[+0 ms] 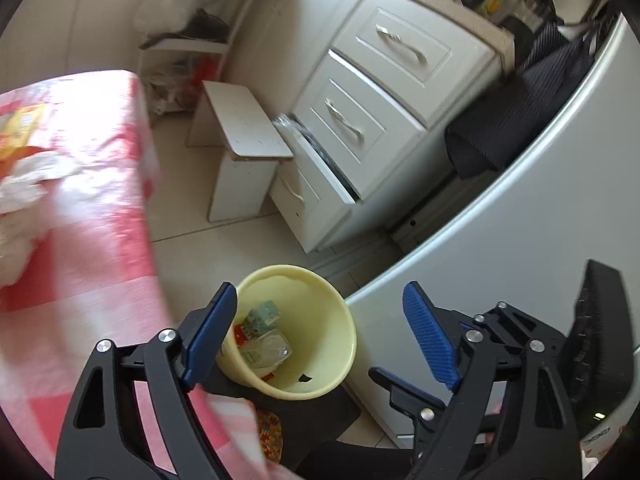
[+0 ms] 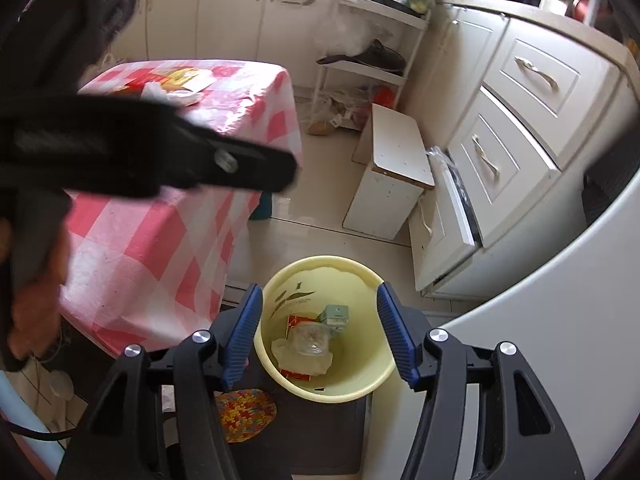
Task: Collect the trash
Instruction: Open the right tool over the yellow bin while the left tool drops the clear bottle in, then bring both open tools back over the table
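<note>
Trash [image 2: 308, 344] lies in bin [image 2: 360, 384]; table [image 2: 168, 240] left of it.

My left wrist camera looks steeply down past its fingers onto the yellow bin [image 1: 304, 332], close below, table edge at its left. My right wrist camera tilts down from slightly farther back over the same bin [image 2: 324, 328]. Both share the white drawers [image 1: 384, 92].
</note>
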A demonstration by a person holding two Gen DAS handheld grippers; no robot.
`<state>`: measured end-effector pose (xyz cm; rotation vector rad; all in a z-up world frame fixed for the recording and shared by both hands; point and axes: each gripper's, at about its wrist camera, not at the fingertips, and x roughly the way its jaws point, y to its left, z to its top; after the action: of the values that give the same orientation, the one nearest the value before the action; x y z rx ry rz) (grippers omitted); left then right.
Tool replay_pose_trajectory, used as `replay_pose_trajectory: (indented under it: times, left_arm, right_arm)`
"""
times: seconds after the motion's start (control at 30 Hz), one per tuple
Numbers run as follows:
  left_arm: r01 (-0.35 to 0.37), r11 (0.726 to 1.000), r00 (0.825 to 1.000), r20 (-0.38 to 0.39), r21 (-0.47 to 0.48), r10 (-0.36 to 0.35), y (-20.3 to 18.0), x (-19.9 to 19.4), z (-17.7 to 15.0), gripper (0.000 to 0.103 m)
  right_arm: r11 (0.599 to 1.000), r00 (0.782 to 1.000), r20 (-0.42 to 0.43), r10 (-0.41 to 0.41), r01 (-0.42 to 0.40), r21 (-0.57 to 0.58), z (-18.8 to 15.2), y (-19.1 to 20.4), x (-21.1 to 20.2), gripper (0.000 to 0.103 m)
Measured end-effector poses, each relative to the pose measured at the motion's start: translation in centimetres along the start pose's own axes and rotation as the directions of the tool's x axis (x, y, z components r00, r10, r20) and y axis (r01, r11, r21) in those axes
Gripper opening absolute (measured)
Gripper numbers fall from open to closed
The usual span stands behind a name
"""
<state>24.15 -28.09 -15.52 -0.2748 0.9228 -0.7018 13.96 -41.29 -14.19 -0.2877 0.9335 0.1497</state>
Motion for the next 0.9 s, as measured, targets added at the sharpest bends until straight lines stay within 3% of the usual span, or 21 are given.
replay_pose_trajectory:
  times: [0.4, 0.67, 0.9]
  left_arm:
    - [-0.126, 0.992, 0.985, 0.122, 0.007, 0.125, 2.8, -8.8, -2.1, 0.093]
    - [-0.184, 0.98, 0.968, 0.157, -0.073, 0.193, 7.2, -13.1, -3.6, 0.094]
    - [-0.263, 0.954, 0.941, 0.18, -0.143, 0.287, 11.5, -16.5, -4.8, 0.095]
  right_arm:
    - [0.997, 0.999, 0.034, 0.005, -0.003, -0.073, 1.3, 2.4, 0.1, 0.07]
    - [0.99, 0.999, 0.048, 0.009, -0.002, -0.14, 2.5, 4.6, 0.5, 0.073]
    - [0.983, 0.998, 0.054, 0.033, -0.022, -0.185, 3.7, 6.7, 0.8, 0.074]
